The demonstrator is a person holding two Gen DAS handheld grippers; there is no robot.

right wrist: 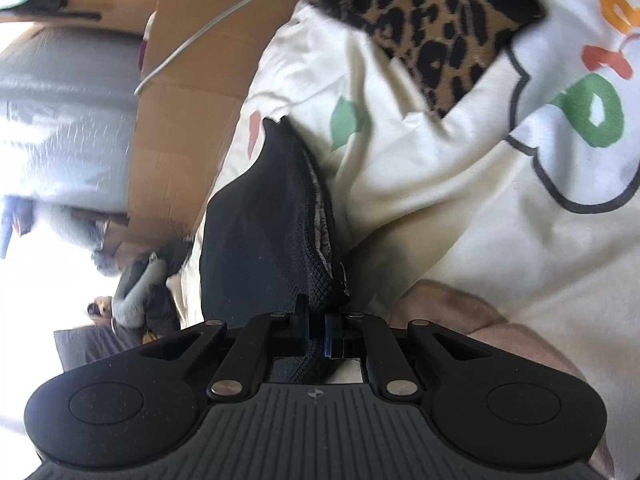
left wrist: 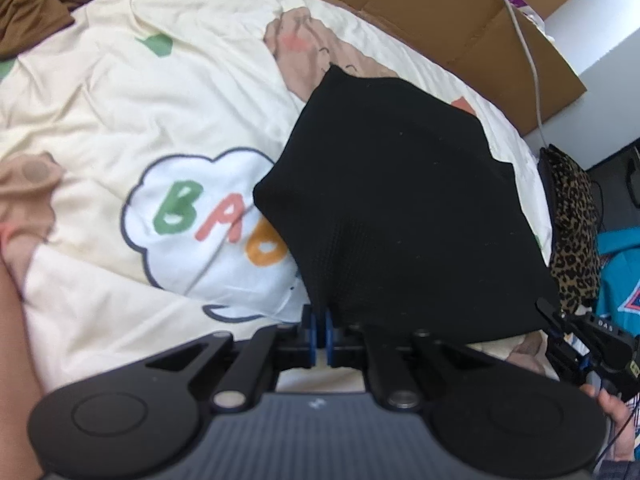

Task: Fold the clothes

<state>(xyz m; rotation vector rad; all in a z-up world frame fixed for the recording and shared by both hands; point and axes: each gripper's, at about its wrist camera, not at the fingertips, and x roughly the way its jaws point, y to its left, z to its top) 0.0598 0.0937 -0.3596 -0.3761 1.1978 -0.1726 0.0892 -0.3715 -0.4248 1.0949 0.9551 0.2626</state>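
A black mesh garment point(left wrist: 400, 200) hangs spread above the cream printed bedcover point(left wrist: 120, 92). My left gripper point(left wrist: 320, 332) is shut on its near lower edge, blue pads pressed together on the fabric. In the left wrist view the right gripper point(left wrist: 560, 320) shows at the garment's right corner, with a hand behind it. In the right wrist view my right gripper point(right wrist: 318, 334) is shut on the same black garment point(right wrist: 264, 216), which stands edge-on ahead of the fingers and shows a patterned inner side.
A leopard-print cloth point(right wrist: 420, 20) lies on the bedcover point(right wrist: 460, 200); the same cloth point(left wrist: 576, 232) hangs at the bed's right side. Brown clothing point(left wrist: 32, 4) is piled far left. A cardboard panel point(left wrist: 440, 12) and white cable point(left wrist: 528, 60) run behind the bed. A teal item point(left wrist: 624, 276) sits right.
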